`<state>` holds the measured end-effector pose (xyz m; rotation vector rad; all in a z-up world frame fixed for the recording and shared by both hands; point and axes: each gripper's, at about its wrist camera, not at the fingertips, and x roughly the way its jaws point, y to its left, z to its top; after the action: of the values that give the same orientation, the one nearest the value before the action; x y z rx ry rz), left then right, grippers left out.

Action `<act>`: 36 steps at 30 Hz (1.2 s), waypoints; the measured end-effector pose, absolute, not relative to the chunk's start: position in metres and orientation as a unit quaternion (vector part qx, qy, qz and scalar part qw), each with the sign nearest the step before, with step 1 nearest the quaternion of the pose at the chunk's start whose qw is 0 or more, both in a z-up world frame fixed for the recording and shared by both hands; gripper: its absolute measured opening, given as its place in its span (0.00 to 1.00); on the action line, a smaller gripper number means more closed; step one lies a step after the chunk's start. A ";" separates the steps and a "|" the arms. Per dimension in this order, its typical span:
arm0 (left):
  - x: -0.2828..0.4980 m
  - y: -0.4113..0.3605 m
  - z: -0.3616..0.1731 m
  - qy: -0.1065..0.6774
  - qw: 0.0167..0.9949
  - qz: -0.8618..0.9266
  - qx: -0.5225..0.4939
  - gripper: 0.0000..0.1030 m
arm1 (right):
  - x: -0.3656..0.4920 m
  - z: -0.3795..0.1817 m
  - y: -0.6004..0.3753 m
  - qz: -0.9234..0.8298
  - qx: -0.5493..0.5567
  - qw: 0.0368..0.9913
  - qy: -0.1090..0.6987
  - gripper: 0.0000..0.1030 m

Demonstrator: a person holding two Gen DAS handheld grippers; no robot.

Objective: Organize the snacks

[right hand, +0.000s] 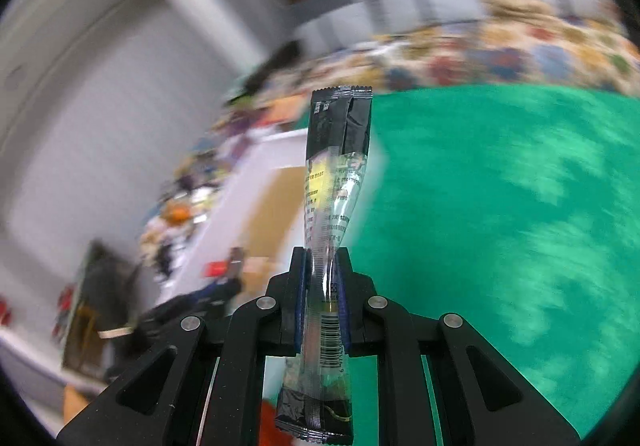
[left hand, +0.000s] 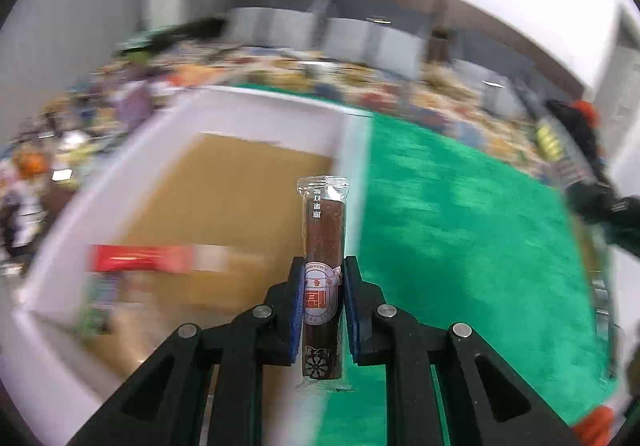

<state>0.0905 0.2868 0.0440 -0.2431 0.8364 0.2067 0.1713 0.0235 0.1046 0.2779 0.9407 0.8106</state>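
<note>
My left gripper is shut on a brown snack roll in a clear wrapper, held upright in the air over the right wall of a white box with a cardboard floor. A red packet lies blurred inside that box. My right gripper is shut on a long black-and-clear snack packet, pinched at its waist and standing up above the green mat. The white box lies to the left of it in the right wrist view.
A green mat covers the table right of the box. Many mixed snack packets are heaped along the far edge. The other gripper and hand show at the right rim of the left wrist view. Everything is smeared by motion.
</note>
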 end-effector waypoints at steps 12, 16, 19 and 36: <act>0.030 0.397 0.007 0.400 0.870 0.277 -0.083 0.83 | 0.132 0.046 0.228 0.447 0.014 0.752 0.484 0.68; 0.011 0.388 0.034 0.356 0.887 0.291 -0.054 0.99 | 0.107 0.078 0.212 0.385 -0.067 0.827 0.405 0.74; 0.002 0.379 0.053 0.336 0.897 0.283 -0.052 1.00 | 0.098 0.103 0.201 0.354 -0.096 0.860 0.354 0.75; -0.015 0.366 0.072 0.338 0.880 0.325 -0.069 1.00 | 0.090 0.135 0.189 0.294 -0.130 0.900 0.296 0.76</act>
<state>-0.0151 0.3665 0.0720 -0.1437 0.7050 0.6773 0.0902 0.1887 0.1350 -0.2687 0.6125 0.6078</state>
